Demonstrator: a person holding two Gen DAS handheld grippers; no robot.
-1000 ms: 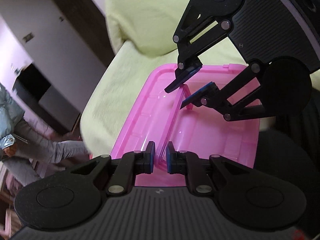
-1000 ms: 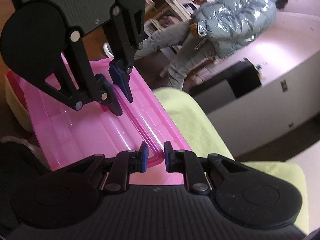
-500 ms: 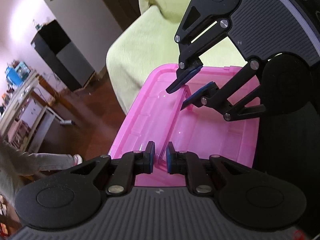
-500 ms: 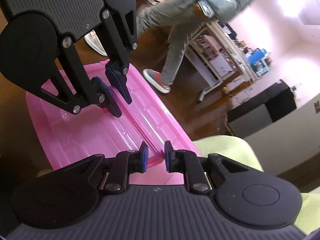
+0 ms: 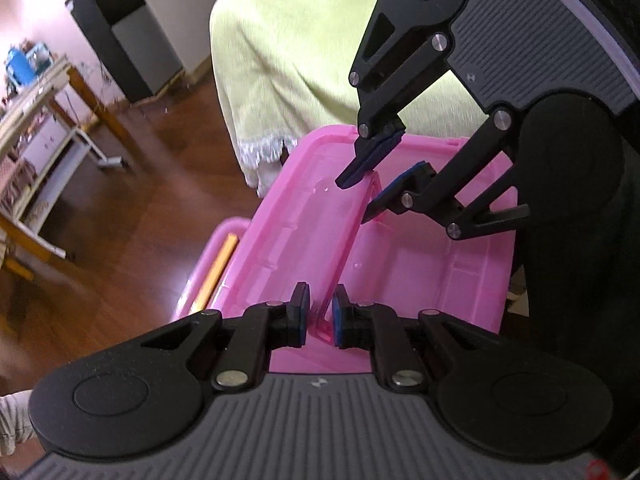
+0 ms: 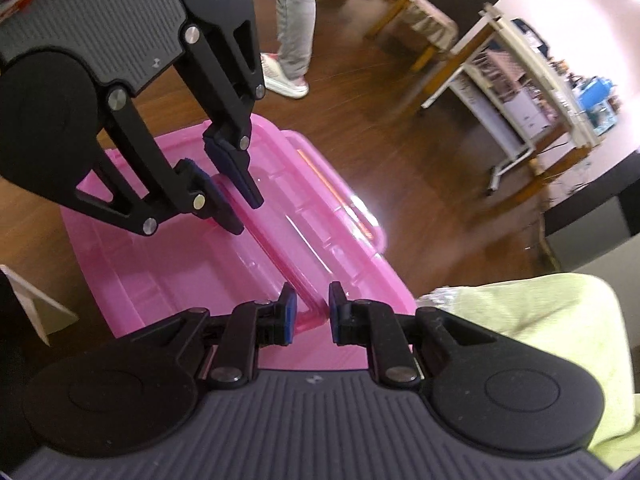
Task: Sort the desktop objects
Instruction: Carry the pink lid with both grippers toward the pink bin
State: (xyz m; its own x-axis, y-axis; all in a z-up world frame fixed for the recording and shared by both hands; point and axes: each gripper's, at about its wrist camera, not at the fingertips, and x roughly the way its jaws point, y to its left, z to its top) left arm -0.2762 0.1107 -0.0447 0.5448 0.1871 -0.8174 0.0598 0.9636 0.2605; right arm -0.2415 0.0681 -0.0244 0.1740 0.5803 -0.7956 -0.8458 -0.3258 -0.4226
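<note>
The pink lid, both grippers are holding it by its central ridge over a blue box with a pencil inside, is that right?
Not quite: the box beneath is pink, not blue, as the left wrist view shows. Both the left gripper and right gripper do grip the pink lid by its central ridge, and a pencil lies inside.

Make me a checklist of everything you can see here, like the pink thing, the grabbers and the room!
Surface: brown wooden floor under everything.
Job's things: pink lid, held by its middle ridge; pink bin beneath it, with a yellow stick-like thing inside.
Clutter: nothing seen.
Grippers: left gripper and right gripper each shut on the lid's ridge, at opposite ends.
Cables: nothing seen.
Surroundings: yellow-green cloth, black cabinet, white shelf rack, a person's legs.
</note>
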